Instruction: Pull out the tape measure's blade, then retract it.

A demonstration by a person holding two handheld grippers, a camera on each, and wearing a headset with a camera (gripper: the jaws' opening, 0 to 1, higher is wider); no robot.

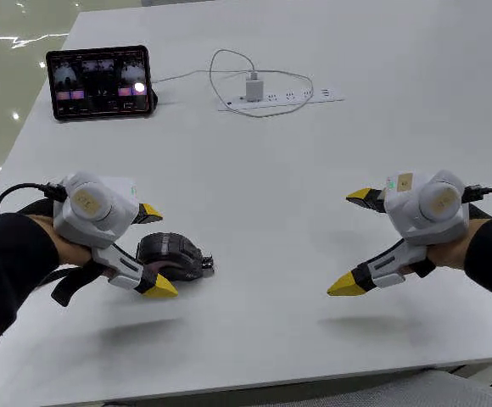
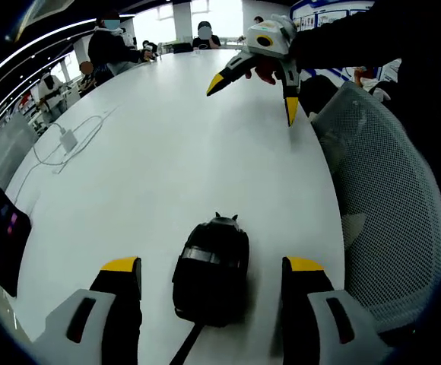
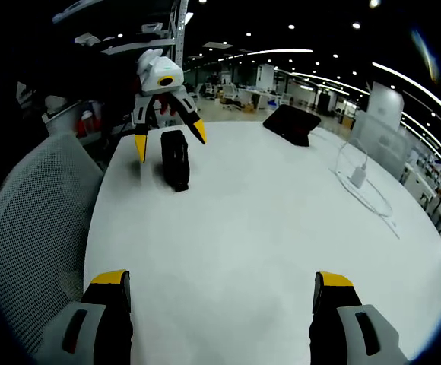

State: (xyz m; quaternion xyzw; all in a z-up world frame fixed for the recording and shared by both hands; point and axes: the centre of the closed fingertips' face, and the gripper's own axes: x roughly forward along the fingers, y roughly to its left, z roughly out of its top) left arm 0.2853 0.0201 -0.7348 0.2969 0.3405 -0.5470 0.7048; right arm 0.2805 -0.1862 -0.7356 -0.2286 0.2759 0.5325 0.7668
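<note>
A person's left tongs (image 1: 159,250) (image 2: 212,265) stand spread wide at the near left of a white table (image 1: 271,170), the two yellow-tipped jaws straddling a black tape measure (image 1: 170,253) (image 2: 211,270) that lies flat on the tabletop. In the left gripper view the case sits between the jaws with bare table on either side, so the tongs are released and grasp nothing; the head view cannot settle whether the nearer tip brushes the case. A small tab juts from the end of the case that faces right.

The right tongs (image 1: 352,241) (image 3: 221,278) hang over the near right of the table, well apart from the tape measure, jaws splayed just as wide and empty, with plain tabletop between them.

At the far left a tablet (image 1: 100,82) stands propped with its screen lit. To its right, a white power strip (image 1: 288,97) carries a plugged charger (image 1: 254,87) and a looping white cable (image 1: 220,72). A grey mesh chair (image 2: 388,198) sits at the table's near edge.
</note>
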